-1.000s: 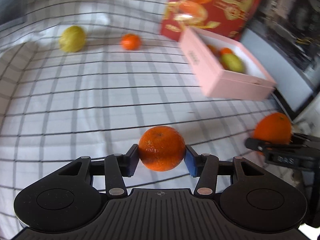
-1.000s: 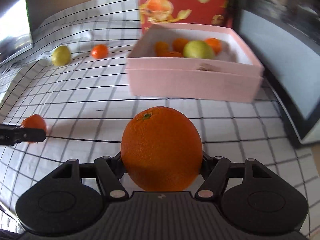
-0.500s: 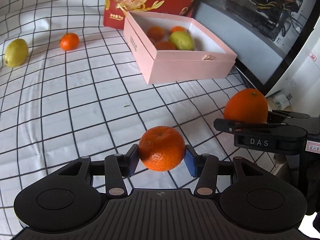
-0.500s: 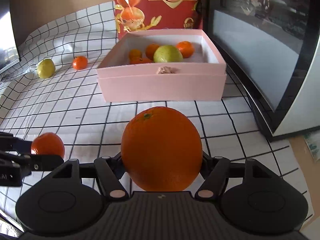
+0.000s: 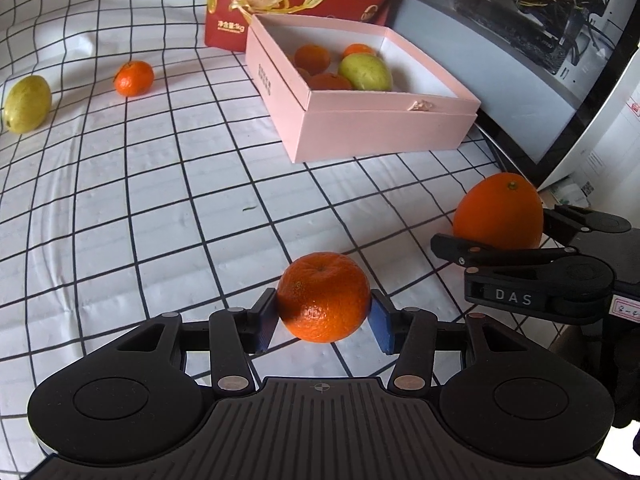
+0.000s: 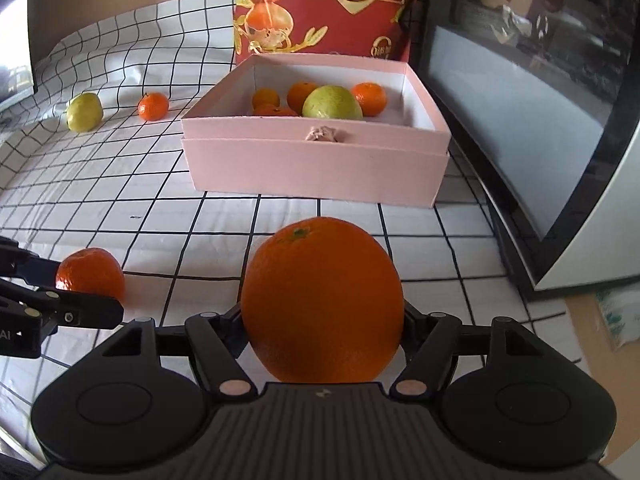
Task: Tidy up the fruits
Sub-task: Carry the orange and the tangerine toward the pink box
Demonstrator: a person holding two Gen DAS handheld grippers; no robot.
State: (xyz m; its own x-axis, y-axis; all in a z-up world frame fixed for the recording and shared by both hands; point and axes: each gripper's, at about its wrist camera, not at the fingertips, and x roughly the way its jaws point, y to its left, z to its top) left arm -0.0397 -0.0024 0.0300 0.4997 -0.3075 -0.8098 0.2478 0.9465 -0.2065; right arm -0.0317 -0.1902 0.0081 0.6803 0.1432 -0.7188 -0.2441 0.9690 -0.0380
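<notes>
My left gripper (image 5: 324, 312) is shut on a small mandarin (image 5: 323, 297), held above the checked cloth. My right gripper (image 6: 322, 320) is shut on a large orange (image 6: 322, 300); it also shows in the left wrist view (image 5: 499, 211) at the right. The pink box (image 6: 316, 168) stands ahead of both grippers and holds several mandarins and a green fruit (image 6: 332, 103). The box also shows in the left wrist view (image 5: 380, 120). A loose mandarin (image 5: 134, 78) and a yellow-green fruit (image 5: 27, 103) lie on the cloth at the far left.
A red fruit carton (image 6: 320, 4) stands behind the box. A dark glass-fronted cabinet (image 6: 520, 80) runs along the right side. The checked cloth (image 5: 140, 200) covers the table. The table's right edge is near my right gripper.
Both grippers have moved closer toward the pink box with their fruit, and the left view has swung right, so the box sits more centrally and nearer.
</notes>
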